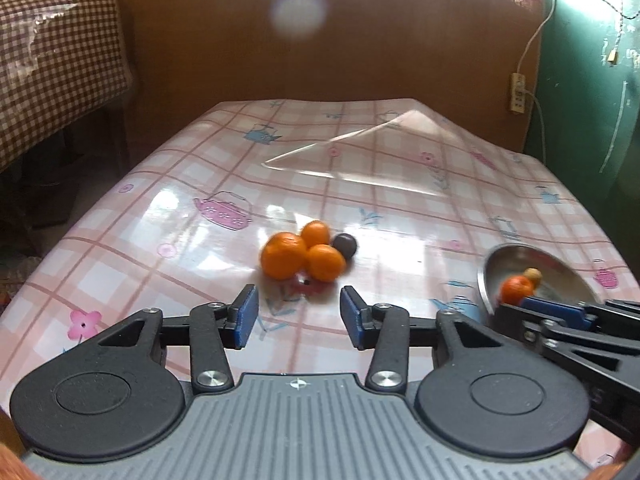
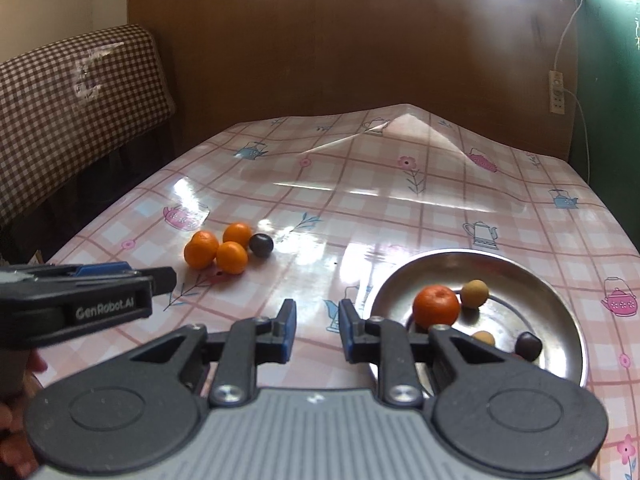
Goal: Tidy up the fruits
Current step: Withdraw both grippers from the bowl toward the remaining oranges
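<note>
Three oranges [image 1: 298, 254] and a dark plum [image 1: 345, 245] lie together on the table, just beyond my open, empty left gripper [image 1: 299, 314]. They also show in the right wrist view [image 2: 220, 250], with the plum [image 2: 261, 245] on their right. A steel plate [image 2: 532, 280] holds an orange [image 2: 436, 306], two small tan fruits [image 2: 475, 293] and a dark plum [image 2: 528, 346]. My right gripper [image 2: 318, 330] is open and empty, hovering by the plate's left rim. The plate [image 1: 560, 268] shows at right in the left wrist view.
The table wears a glossy pink checked cloth [image 2: 400, 208] with a raised fold at the back. A brown checked seat [image 2: 72, 120] stands on the left. A wooden board [image 2: 360, 40] and a green wall [image 2: 608, 80] close the far side.
</note>
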Available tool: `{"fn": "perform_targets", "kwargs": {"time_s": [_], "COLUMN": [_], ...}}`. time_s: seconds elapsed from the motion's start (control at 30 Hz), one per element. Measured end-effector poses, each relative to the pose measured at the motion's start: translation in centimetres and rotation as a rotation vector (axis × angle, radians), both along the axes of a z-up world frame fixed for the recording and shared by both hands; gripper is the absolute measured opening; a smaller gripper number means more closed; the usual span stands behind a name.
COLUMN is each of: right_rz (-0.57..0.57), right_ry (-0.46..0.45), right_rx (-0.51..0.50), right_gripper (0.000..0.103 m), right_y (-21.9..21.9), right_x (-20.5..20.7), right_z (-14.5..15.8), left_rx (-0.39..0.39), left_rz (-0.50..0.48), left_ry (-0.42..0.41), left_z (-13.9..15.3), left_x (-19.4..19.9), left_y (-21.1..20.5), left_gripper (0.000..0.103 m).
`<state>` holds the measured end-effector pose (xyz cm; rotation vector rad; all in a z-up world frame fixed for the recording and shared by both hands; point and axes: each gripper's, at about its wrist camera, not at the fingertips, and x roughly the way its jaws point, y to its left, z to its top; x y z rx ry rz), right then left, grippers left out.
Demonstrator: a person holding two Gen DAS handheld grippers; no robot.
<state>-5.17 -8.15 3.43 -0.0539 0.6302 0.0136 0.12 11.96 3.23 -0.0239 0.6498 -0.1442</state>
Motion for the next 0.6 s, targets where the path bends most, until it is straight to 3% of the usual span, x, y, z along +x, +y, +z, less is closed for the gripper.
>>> {"fn": "perform_targets", "kwargs": {"time_s": [0.2,0.43,0.6], "right_rz": [0.004,-0.001,0.001], "right_ry": [0.014,0.028,0.042], "right_rx": [0.011,0.028,0.040], "right_gripper": [0.024,0.027,0.027], "right_y": [0.3,0.0,-0.1], "right_x": [0.8,1.8,2.5], "right_z": [-0.5,-1.2,-1.8], "left_rx": [-0.003,0.051,0.093], "left_rz": [0.007,-0.017,-0.050], "left_ry": [0.043,0.075,0.065], "left_z": [-1.3,-3.0,-3.8], "left_x": [2.9,5.9,7.3], "left_y": [0.5,0.6,0.3], "left_gripper": [0.066,0.067,0.075]}}
